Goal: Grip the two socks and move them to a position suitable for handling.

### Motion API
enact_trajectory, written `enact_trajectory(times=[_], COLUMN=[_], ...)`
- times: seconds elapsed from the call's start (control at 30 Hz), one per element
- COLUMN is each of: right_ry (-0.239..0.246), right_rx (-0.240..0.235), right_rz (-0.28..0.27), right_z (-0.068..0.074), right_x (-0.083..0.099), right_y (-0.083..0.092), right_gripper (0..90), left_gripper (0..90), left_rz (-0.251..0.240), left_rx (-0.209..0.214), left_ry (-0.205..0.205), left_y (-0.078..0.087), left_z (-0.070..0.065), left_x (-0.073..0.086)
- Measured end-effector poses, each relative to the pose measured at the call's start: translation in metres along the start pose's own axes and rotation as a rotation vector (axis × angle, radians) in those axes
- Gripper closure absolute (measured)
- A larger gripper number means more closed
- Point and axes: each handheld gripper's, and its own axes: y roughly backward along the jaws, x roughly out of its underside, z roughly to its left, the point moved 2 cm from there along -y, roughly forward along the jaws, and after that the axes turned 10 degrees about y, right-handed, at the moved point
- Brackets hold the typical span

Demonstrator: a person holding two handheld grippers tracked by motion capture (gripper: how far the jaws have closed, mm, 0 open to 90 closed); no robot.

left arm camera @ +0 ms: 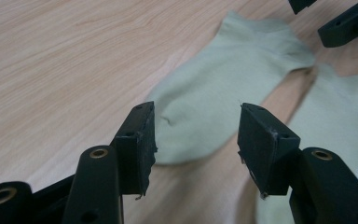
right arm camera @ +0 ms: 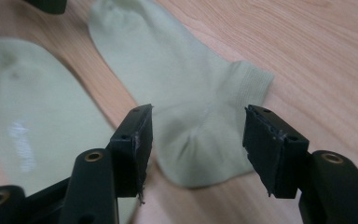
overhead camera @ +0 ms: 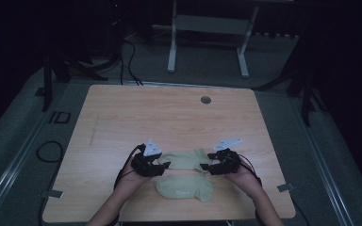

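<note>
The far sock [overhead camera: 184, 159], pale green, lies flat on the surface [overhead camera: 169, 117] with its long axis running across, from your left claw [overhead camera: 161, 165] to your right claw [overhead camera: 206, 167]. One end of the far sock meets each claw, so neither hand is nearer than the other; each hand has its own end.

In the left gripper view, the rounded end of the far sock [left arm camera: 214, 93] lies just ahead of the left claw [left arm camera: 196, 135] and reaches into the gap between its jaws. The jaws stand spread, with nothing pinched; the pads do not press the fabric. In the right gripper view, the other rounded end of the far sock [right arm camera: 186, 107] lies likewise between the spread jaws of the right claw [right arm camera: 196, 140], again without contact from the pads, and the ribbed cuff juts out to one side.

The near sock [overhead camera: 186, 187] lies parallel to the far one, closer to you and just apart from it; a thin strip of bare surface separates them. A faint printed mark shows on the near sock [right arm camera: 21, 140].

Judgement: any grasp of the far sock calls for you to advance both claws inward along its long axis.
</note>
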Motion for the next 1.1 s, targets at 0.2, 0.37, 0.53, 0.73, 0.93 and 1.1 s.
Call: enact_trajectory(times=[0.2, 0.37, 0.53, 0.73, 0.93, 1.1], right_ry=[0.064, 0.065, 0.045, 0.062, 0.075, 0.088], right_rx=[-0.02, -0.024, -0.026, -0.026, -0.019, 0.024], right_rz=[0.017, 0.024, 0.051, 0.068, 0.095, 0.087], right_z=[0.02, 0.033, 0.037, 0.044, 0.05, 0.055], right_x=[0.012, 0.02, 0.032, 0.038, 0.042, 0.044], right_y=[0.009, 0.013, 0.014, 0.016, 0.012, 0.011], right_gripper=[59.1, 61.4, 64.7, 64.6, 64.9, 70.3], left_gripper=[46.6, 46.7, 46.7, 48.3, 58.2, 73.8], left_rz=[0.033, 0.054, 0.068, 0.091, 0.102, 0.098], left_rx=[0.013, 0.033, 0.041, 0.053, 0.062, 0.056], left_ry=[0.038, 0.044, 0.059, 0.066, 0.065, 0.046], left_y=[0.011, 0.014, 0.016, 0.012, 0.01, 0.01], left_z=[-0.003, -0.009, -0.013, -0.016, -0.019, -0.023], left_x=[0.018, 0.031, 0.041, 0.052, 0.055, 0.058])
